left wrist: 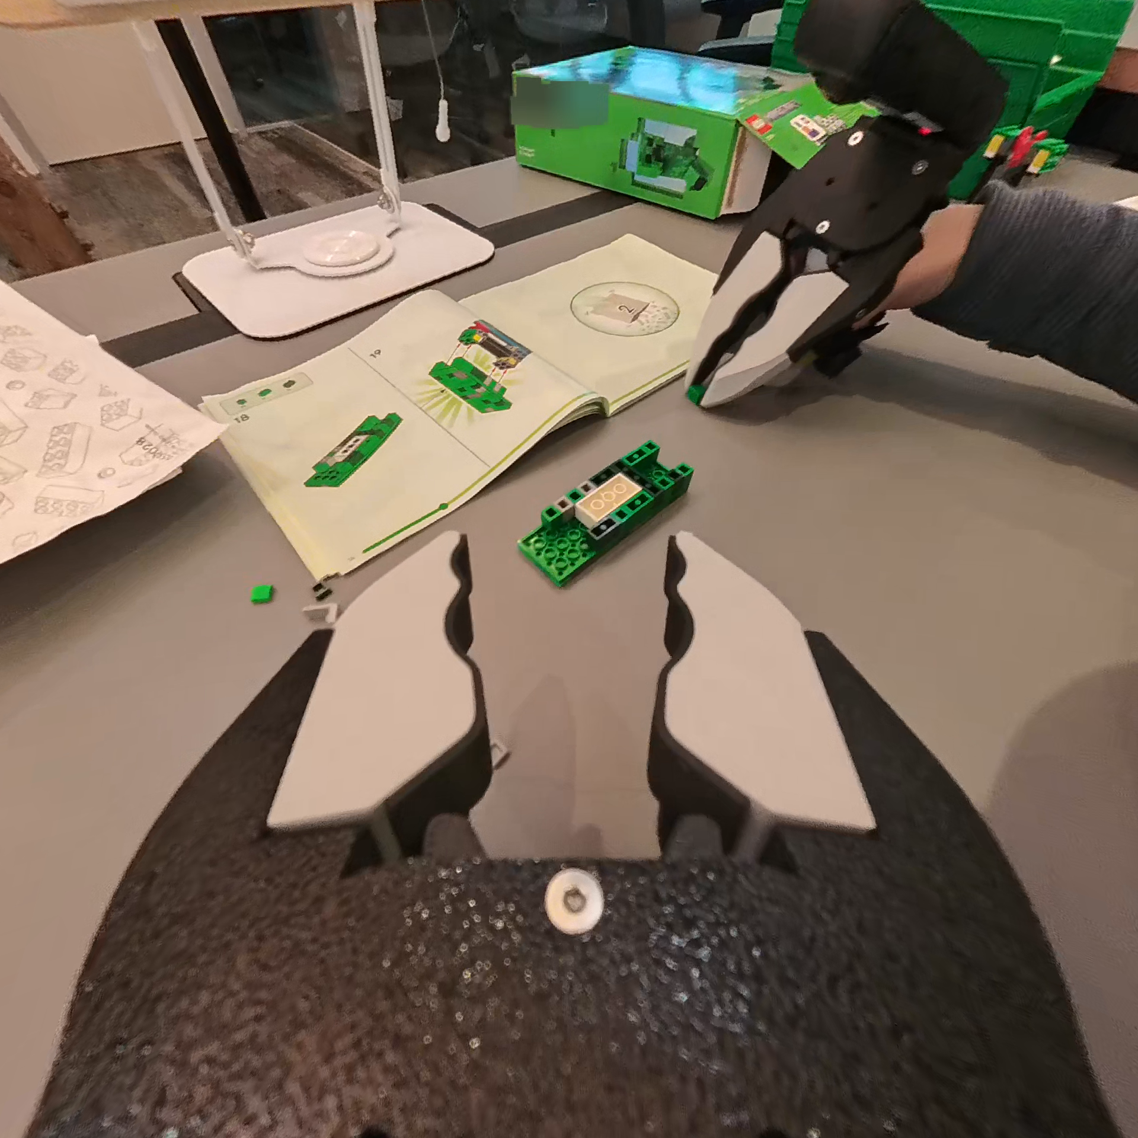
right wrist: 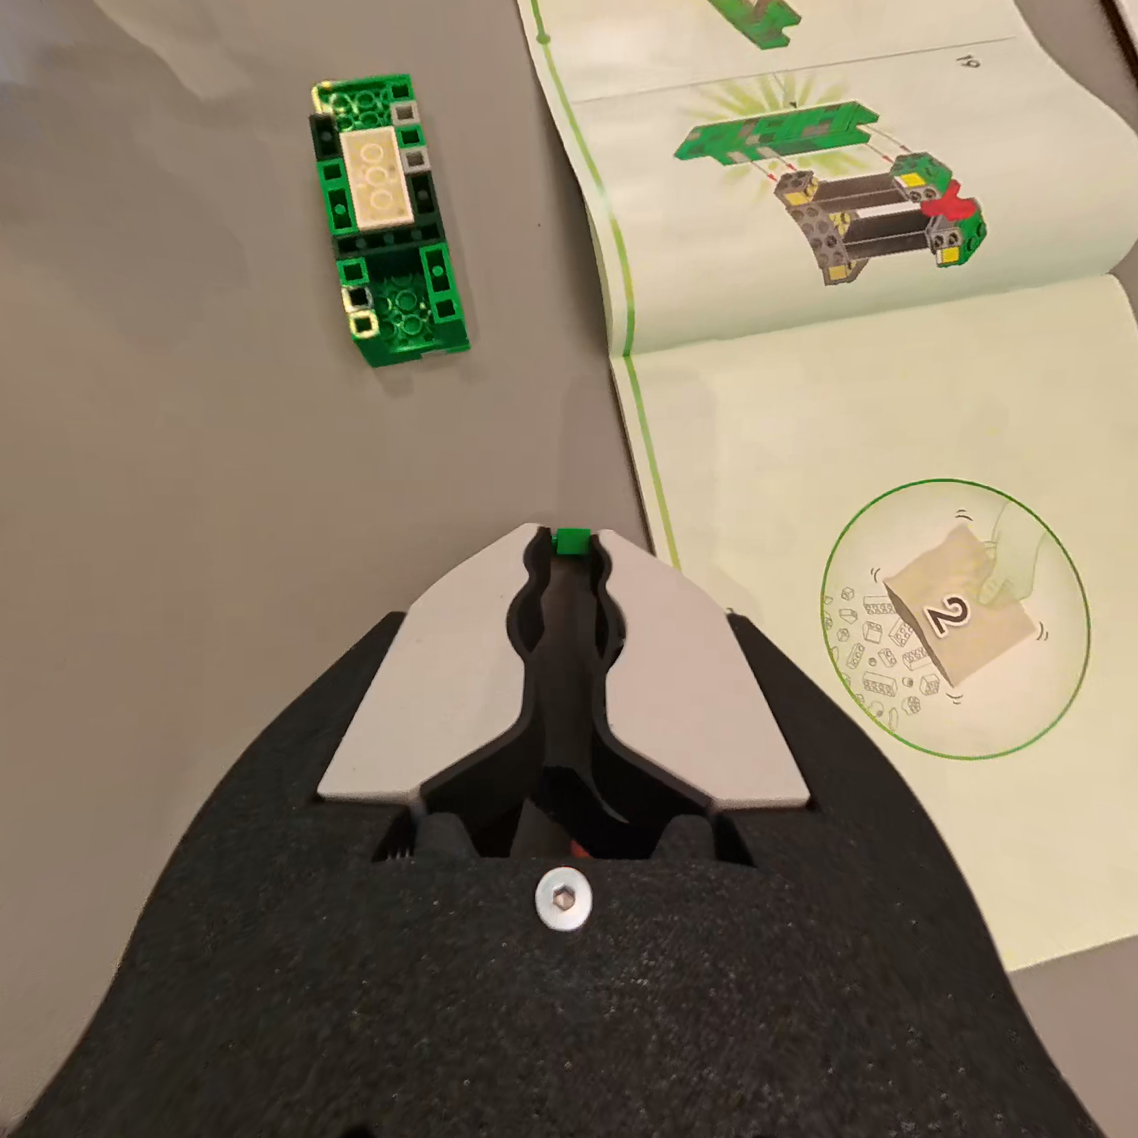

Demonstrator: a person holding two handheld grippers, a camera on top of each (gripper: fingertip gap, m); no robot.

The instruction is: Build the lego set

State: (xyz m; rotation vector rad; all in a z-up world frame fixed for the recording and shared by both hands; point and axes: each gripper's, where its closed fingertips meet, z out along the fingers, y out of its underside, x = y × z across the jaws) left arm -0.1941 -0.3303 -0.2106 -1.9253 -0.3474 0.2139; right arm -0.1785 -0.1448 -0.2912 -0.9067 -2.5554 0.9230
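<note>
A green lego assembly (left wrist: 606,511) with a tan brick in its middle lies underside up on the grey table, just ahead of my left gripper (left wrist: 566,542), which is open and empty. It also shows in the right wrist view (right wrist: 388,215), far left of the gripper. My right gripper (right wrist: 571,534) is shut on a small green tile (right wrist: 573,543) at its fingertips, low over the table by the booklet's edge. In the left wrist view the right gripper (left wrist: 699,394) holds the green tile (left wrist: 696,394) at the table surface, right of the booklet.
An open instruction booklet (left wrist: 431,400) lies behind the assembly, also in the right wrist view (right wrist: 862,431). A loose green tile (left wrist: 263,593), a black piece (left wrist: 321,591) and a grey piece (left wrist: 320,611) lie left. A green box (left wrist: 646,129), a white lamp base (left wrist: 338,265) and a paper bag (left wrist: 68,419) stand around. The left gripper's tips are roughly 20 cm from the right gripper's.
</note>
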